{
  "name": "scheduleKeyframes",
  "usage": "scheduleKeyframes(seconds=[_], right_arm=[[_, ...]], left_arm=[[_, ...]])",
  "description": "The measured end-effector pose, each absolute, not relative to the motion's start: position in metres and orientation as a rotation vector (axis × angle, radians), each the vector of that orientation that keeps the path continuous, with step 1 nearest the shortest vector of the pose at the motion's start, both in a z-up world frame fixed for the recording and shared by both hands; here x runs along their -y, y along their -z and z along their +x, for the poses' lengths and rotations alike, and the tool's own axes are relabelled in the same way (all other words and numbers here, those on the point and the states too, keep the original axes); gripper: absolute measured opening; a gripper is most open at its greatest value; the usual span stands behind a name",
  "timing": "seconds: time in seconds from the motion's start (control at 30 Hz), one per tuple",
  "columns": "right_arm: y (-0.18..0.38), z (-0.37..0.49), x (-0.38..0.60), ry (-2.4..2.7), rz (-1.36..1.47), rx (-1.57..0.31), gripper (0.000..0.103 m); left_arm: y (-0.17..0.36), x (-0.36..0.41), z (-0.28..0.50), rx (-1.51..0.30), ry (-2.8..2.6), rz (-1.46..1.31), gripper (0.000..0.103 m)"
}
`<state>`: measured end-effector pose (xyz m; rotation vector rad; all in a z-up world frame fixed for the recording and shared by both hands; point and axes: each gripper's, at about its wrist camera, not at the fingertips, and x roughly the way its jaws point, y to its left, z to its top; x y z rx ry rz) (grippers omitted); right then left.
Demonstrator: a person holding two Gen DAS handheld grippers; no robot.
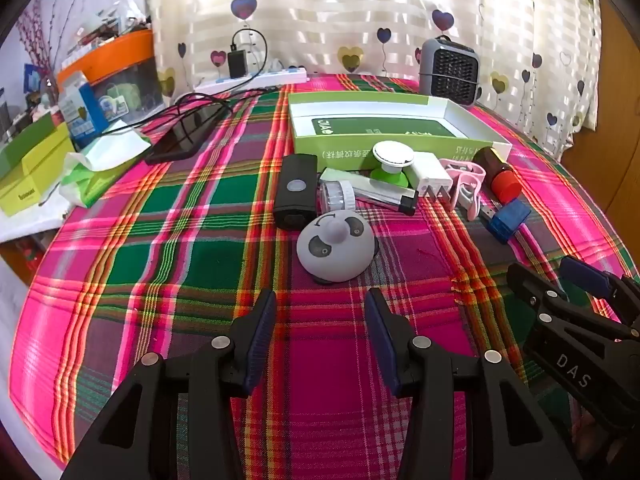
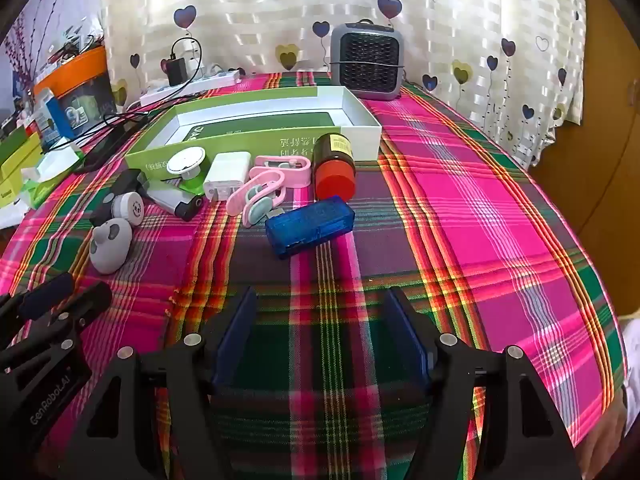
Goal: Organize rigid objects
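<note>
1. Plainly, little or none of the sorting looks done: the green-and-white box (image 1: 400, 120) in the upper middle of the left-wrist frame holds nothing I can see except its own printed green inner panel.
2. The loose things lie in a cluster just in front of the box, at mid-frame: a grey dome-shaped gadget (image 1: 338, 246) nearest the camera, a black rectangular device (image 1: 295, 190) to its upper left, a white plug adapter (image 1: 429, 174), pink clips (image 1: 464, 184), a brown bottle with a red cap (image 1: 500, 174) lying on its side, and a blue translucent USB piece (image 2: 310, 224) at the centre of the right-wrist frame.
3. The left gripper (image 1: 320, 332), at the bottom middle of its frame, has its fingers spread apart with nothing between them; it hangs above the cloth, just short of the grey gadget.
4. The right gripper (image 2: 328, 332), at the bottom middle of its own frame, stands wide too and holds nothing, with the blue piece ahead of it.
5. So, in my judgement, every item is left to be moved.
6. The surface is a bright pink, green and purple plaid tablecloth (image 1: 160, 260), slightly rumpled.
7. Behind, a heart-patterned curtain (image 1: 360, 12) fills the top of the frame; a small grey fan heater (image 1: 450, 70) sits upper right, and a white power strip (image 1: 256, 80), boxes and an orange-lidded bin (image 1: 116, 68) crowd the upper left.
</note>
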<state>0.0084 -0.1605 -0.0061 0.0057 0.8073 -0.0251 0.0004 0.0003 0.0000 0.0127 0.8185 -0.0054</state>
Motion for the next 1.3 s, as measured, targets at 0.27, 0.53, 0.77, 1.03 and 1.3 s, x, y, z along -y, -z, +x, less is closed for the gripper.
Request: scheduleKeyframes(seconds=[0.27, 0.53, 0.77, 1.03, 1.3], right_arm=[[0.007, 0.009, 0.163, 0.021, 0.007, -0.806, 0.066], [0.007, 0.01, 0.161, 0.013, 0.011, -0.809, 0.066], [0.007, 0.009, 0.162, 0.012, 0.012, -0.81, 0.066], [0.007, 0.009, 0.162, 0.01, 0.011, -0.811, 0.066], [0.007, 0.009, 0.161, 0.009, 0.01, -0.811, 0.066]], left_arm=[[0.0, 0.0, 0.0, -0.814, 0.003, 0.018, 0.044], [0.0, 0.0, 0.001, -0.812, 0.011, 0.019, 0.044], [-0.003, 0.007, 0.0, -0.815, 0.007, 0.022, 0.044], [-0.002, 0.005, -0.001, -0.813, 0.007, 0.021, 0.044], [-0.001, 0.004, 0.0, -0.813, 0.007, 0.021, 0.044]])
